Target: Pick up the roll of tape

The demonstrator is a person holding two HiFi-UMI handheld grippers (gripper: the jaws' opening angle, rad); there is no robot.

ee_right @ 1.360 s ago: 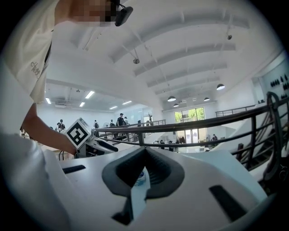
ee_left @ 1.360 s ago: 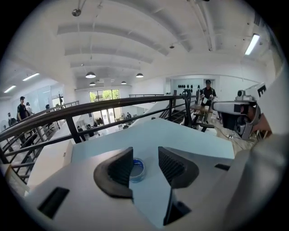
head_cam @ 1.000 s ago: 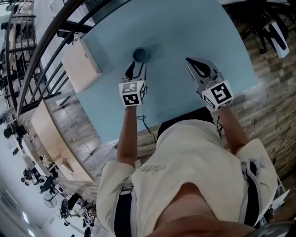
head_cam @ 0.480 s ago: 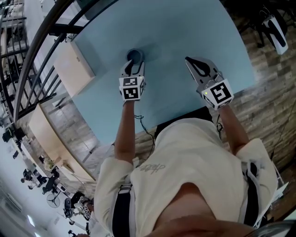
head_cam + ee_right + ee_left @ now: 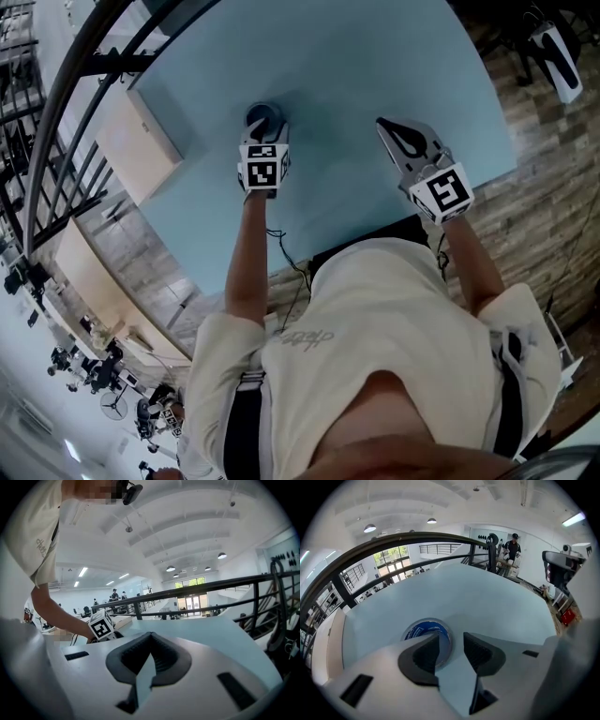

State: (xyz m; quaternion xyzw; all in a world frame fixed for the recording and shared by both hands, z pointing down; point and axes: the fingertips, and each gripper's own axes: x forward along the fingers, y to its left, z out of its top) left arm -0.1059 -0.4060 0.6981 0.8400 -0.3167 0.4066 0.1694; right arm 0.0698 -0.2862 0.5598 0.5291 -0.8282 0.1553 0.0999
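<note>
Blue roll of tape (image 5: pixel 421 629) lies flat just ahead-left of the left tool (image 5: pixel 451 641), its jaws apart and gripping nothing. Farther off, the right tool (image 5: pixel 150 639) is closed and empty.

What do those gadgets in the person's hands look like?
The left gripper and the right gripper are both pale grey plastic, each with two dark ribbed pads. Each carries a white cube printed with black square markers. The person wears a cream short-sleeved shirt.
</note>
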